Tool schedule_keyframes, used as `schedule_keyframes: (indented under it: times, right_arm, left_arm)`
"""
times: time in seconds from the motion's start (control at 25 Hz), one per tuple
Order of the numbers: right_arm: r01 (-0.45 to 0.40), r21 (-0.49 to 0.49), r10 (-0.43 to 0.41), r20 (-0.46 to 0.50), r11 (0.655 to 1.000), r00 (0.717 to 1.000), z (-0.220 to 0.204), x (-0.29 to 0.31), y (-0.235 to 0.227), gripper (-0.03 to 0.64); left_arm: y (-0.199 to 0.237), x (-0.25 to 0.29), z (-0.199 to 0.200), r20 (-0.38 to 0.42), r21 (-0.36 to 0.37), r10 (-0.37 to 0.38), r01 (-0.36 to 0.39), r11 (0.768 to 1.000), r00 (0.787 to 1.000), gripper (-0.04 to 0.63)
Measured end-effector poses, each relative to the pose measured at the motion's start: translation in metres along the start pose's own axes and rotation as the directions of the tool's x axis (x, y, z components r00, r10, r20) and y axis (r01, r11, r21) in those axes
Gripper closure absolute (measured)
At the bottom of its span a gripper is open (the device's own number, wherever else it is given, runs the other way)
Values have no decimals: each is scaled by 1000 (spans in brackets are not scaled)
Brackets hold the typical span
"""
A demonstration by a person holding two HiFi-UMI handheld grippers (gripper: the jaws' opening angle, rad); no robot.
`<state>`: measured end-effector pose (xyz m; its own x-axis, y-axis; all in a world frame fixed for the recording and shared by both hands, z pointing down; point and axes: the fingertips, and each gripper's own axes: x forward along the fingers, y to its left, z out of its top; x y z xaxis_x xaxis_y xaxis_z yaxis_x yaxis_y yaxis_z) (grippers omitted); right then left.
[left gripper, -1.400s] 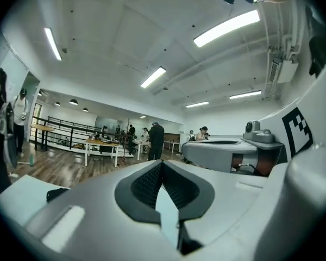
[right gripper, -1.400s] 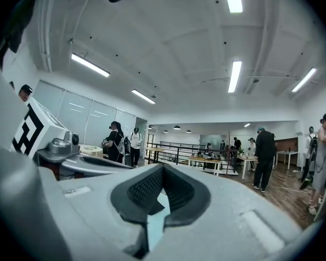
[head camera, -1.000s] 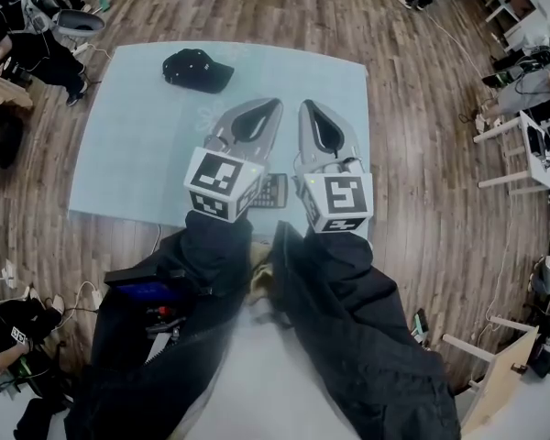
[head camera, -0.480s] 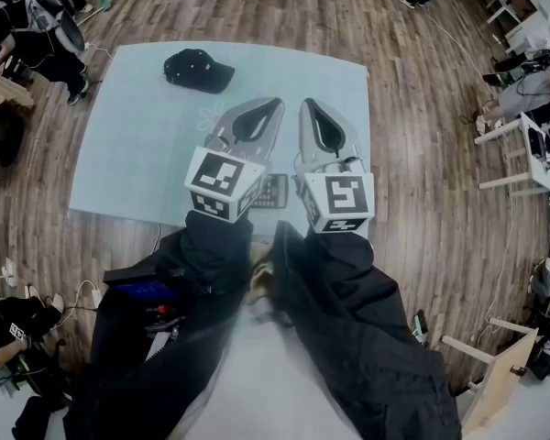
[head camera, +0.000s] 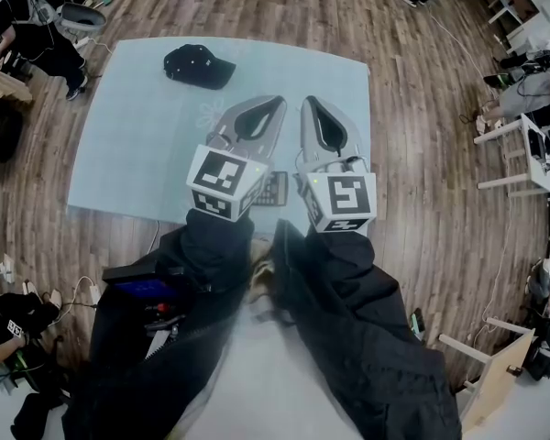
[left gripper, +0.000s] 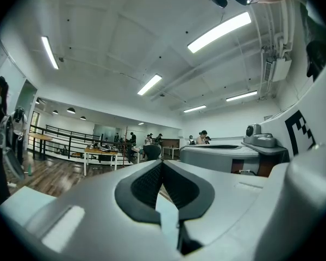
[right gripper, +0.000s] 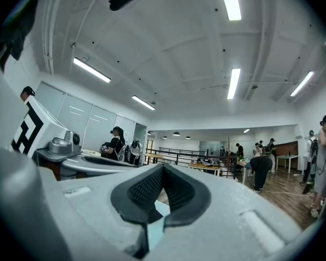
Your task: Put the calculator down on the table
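Both left gripper [left gripper: 162, 163] and right gripper [right gripper: 163, 167] have jaws closed on nothing; only the head view shows the dark keyed calculator [head camera: 273, 191] flat on the table [head camera: 137, 145].

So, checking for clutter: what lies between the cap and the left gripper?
Only bare table separates cap and left gripper, per the head view.

I count two grey grippers (left gripper [head camera: 277, 104], right gripper [head camera: 307, 104]), one black cloth cap [head camera: 198, 66], one dark flat calculator [head camera: 273, 189], one pale blue square table [head camera: 147, 136].
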<state>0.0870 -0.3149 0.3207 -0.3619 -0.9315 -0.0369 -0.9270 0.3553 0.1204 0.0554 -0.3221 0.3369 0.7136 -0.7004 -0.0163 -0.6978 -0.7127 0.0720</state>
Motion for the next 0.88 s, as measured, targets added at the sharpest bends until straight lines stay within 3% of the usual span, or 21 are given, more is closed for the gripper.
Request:
schedule_keyframes:
  times: [0.88]
  right_arm:
    - [31,16,-31,-2,999,1000,-1,-7,-7,618]
  left_arm:
    - [-4,0,-3,-12,-16,-9,9,1000,1000,598]
